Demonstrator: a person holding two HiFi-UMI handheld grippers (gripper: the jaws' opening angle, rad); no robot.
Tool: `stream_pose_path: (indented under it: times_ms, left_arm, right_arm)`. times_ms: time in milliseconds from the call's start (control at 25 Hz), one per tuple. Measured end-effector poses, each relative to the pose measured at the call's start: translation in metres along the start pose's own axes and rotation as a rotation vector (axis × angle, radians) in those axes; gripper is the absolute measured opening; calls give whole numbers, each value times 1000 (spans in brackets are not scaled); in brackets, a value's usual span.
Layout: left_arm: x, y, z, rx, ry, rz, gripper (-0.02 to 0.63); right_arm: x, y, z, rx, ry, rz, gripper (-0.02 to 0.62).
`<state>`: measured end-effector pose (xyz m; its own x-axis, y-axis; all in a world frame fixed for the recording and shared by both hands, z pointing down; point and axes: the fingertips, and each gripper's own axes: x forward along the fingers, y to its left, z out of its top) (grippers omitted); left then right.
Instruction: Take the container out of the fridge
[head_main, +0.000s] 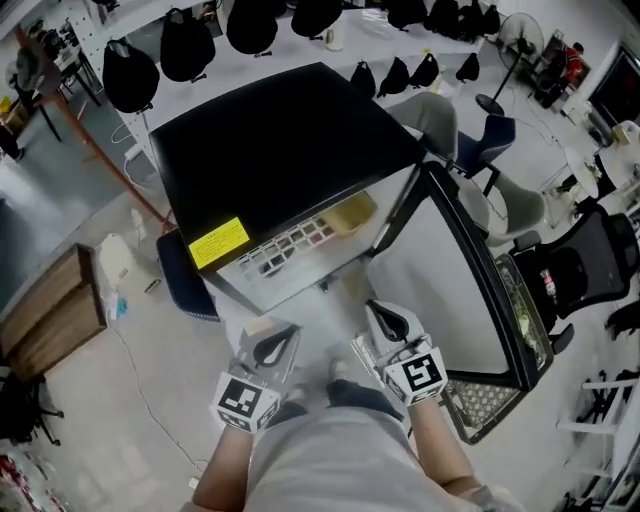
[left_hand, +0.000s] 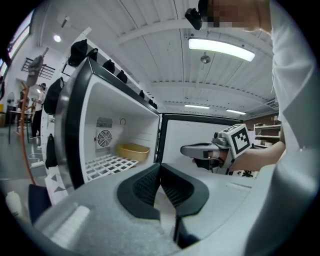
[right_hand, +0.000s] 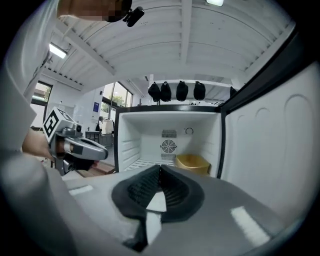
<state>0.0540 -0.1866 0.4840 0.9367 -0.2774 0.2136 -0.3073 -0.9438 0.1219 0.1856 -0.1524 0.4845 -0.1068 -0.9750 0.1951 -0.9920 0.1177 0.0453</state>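
Fridge (head_main: 280, 150) open, both tongs held in front of it.
The yellow container (right_hand: 192, 162) sits on the wire shelf (left_hand: 107, 165) at the back, on the side of the open door (head_main: 450, 290) (well apart from either tool). Left tongs (head_main: 272, 345) and right tongs (head_main: 388, 322) are both closed tight, gripping nothing.

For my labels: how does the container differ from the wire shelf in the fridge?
The container is yellow with solid walls; the wire shelf is a white open grid. The container sits in the right rear corner; the wire shelf spans the width. Both are inside the open fridge.
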Motion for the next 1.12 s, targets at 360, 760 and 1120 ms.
stream_pose_path:
  times_ms: [360, 760, 1120]
  left_arm:
    - [-36, 36, -12, -35, 27, 218, 9]
    - [-80, 60, -18, -83, 19, 422, 9]
    - [-106, 67, -19, -100, 18, 528, 9]
  right_arm:
    - [73, -29, 4, -79, 16, 52, 3]
    - [136, -36, -1, -254, 104, 117, 28]
    - [173, -51, -26, -397, 251, 121, 190]
